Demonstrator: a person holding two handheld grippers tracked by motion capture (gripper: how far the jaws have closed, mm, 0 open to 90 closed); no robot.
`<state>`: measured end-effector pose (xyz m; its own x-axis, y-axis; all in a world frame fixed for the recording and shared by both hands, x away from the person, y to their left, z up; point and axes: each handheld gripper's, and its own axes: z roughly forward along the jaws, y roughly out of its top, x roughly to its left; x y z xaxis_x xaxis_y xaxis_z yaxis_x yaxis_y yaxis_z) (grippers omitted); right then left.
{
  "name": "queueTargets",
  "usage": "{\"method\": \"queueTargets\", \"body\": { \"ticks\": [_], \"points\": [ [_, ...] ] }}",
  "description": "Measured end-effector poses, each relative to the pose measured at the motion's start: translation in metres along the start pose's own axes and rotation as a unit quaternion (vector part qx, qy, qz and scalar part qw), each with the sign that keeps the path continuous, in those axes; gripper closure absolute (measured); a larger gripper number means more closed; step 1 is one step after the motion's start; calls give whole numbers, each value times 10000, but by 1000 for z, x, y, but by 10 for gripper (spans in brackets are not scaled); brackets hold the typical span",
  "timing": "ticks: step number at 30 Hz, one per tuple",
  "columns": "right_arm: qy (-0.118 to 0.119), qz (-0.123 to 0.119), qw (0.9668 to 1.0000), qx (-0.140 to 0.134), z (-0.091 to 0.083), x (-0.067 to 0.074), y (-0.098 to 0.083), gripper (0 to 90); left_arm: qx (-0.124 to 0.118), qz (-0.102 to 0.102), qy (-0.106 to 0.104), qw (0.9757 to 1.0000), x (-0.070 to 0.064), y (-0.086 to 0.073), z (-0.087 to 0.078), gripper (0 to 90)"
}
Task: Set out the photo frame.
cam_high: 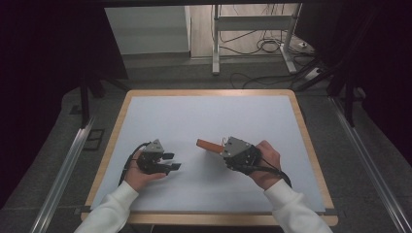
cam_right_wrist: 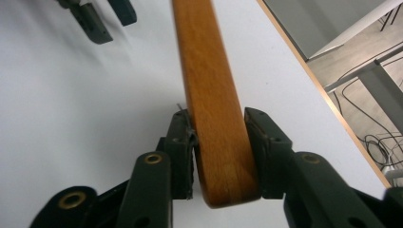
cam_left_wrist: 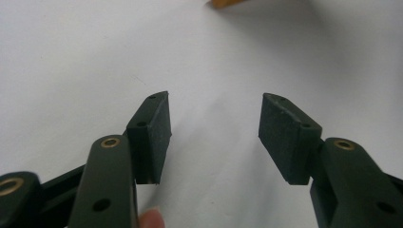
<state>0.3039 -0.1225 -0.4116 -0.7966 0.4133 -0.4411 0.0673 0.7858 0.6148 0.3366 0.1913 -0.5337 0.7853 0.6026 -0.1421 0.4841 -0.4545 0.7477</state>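
The wooden stick point(cam_right_wrist: 214, 109) between the pads of the right gripper point(cam_right_wrist: 219, 152) showed a warm orange-brown grain under a smooth, faintly glossy varnish. The pads point(cam_right_wrist: 266, 142) pressing on it were matt black, rubbery and slightly rough, set on arms of dull dark plastic with small brass-coloured bushings. To the left of the stick, the left gripper point(cam_left_wrist: 214, 137) had the same matt black pads point(cam_left_wrist: 280, 137), their faces finely textured. The table point(cam_high: 311, 145) carried a smooth, matt, pale sheet, bordered by a light wooden rim. The person's sleeves point(cam_high: 109, 208) near the table's front rim looked like soft white cloth.
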Motion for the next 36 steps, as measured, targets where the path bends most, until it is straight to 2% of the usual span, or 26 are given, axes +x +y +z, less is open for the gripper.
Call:
{"method": "queueTargets", "body": {
  "ticks": [13, 19, 28, 36],
  "points": [
    [-213, 420, 9988, -110, 6, -27, 0, 598, 11, 21, -19, 10000, 0, 0, 0, 441],
    [-253, 673, 9973, -152, 12, -42, 0, 582, 10, 28, -25, 10000, 0, 0, 0, 441],
    [-393, 867, 9954, -85, 22, -60, -2, 548, 3, 48, -21, 10000, 0, 0, 0, 440],
    [-438, 1155, 9923, -27, 33, -77, -4, 501, -36, 30, -39, 10000, -1, 1, 0, 440]
  ]
}}
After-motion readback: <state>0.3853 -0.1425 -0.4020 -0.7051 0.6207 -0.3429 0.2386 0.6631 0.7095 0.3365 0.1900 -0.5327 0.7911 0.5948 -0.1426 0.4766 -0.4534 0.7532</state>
